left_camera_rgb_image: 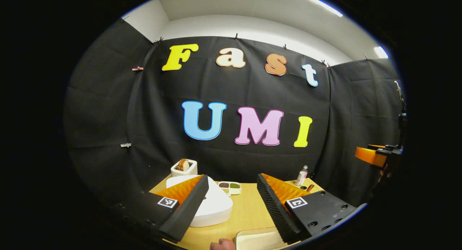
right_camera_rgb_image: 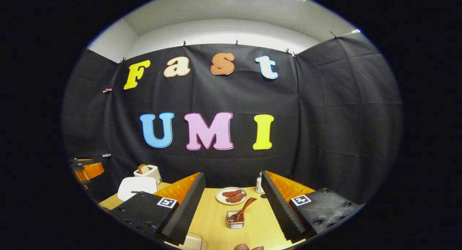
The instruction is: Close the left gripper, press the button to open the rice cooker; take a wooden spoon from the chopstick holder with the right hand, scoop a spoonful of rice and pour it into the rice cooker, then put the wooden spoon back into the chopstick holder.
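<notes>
Both tools high over the table [left_camera_rgb_image: 249, 210], nothing gripped. Left gripper [left_camera_rgb_image: 231, 199] jaws wide apart, must shut before pressing. Rice cooker [left_camera_rgb_image: 213, 203], lid down, sits just ahead, below-left of its fingers; left is nearer. Right gripper [right_camera_rgb_image: 231, 203] also wide open; wooden spoon [right_camera_rgb_image: 242, 210] in chopstick holder [right_camera_rgb_image: 235, 221] dead ahead, handle leaning up-right. Farther back: toaster [left_camera_rgb_image: 184, 167], plate [right_camera_rgb_image: 231, 195], then black cloth wall.

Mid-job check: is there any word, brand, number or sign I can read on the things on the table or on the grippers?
None can be read.
Rice cooker: no text shows on its lid.
Toaster: no text shows.
Bottle: label too small to read.
Left gripper and right gripper: each square marker is a black-and-white code pattern, with no words or numbers.
</notes>
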A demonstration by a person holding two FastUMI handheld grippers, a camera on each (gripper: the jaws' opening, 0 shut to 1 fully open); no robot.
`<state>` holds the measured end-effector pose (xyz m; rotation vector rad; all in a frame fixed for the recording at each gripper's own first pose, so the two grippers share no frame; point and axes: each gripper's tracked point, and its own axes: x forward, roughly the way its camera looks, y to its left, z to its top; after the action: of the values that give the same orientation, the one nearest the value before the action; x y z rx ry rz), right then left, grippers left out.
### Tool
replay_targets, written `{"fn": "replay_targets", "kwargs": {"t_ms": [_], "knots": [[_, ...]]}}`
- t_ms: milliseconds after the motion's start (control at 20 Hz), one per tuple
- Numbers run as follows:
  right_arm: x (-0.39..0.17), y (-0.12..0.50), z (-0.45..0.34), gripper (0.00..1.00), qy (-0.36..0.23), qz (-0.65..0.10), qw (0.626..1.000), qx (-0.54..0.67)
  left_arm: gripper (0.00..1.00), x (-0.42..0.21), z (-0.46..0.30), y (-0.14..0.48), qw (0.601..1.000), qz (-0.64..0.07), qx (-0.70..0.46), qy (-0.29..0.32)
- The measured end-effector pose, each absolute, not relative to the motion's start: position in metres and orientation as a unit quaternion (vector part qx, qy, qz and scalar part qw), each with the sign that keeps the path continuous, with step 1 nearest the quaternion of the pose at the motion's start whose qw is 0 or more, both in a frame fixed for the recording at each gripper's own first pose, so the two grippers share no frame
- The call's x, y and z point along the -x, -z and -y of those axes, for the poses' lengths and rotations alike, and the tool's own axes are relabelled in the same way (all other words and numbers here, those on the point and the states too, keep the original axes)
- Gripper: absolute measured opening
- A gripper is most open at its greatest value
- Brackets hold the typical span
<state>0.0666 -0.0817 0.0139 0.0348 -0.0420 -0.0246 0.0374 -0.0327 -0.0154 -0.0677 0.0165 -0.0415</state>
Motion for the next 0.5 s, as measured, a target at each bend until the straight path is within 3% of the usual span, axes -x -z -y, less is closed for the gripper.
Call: {"fn": "replay_targets", "kwargs": {"t_ms": [500], "knots": [[-0.056, -0.025, 0.092, 0.98, 0.035, 0.044, 0.998, -0.001, 0.94, -0.019, 0.011, 0.016, 0.999, -0.012, 0.032, 0.001]]}}
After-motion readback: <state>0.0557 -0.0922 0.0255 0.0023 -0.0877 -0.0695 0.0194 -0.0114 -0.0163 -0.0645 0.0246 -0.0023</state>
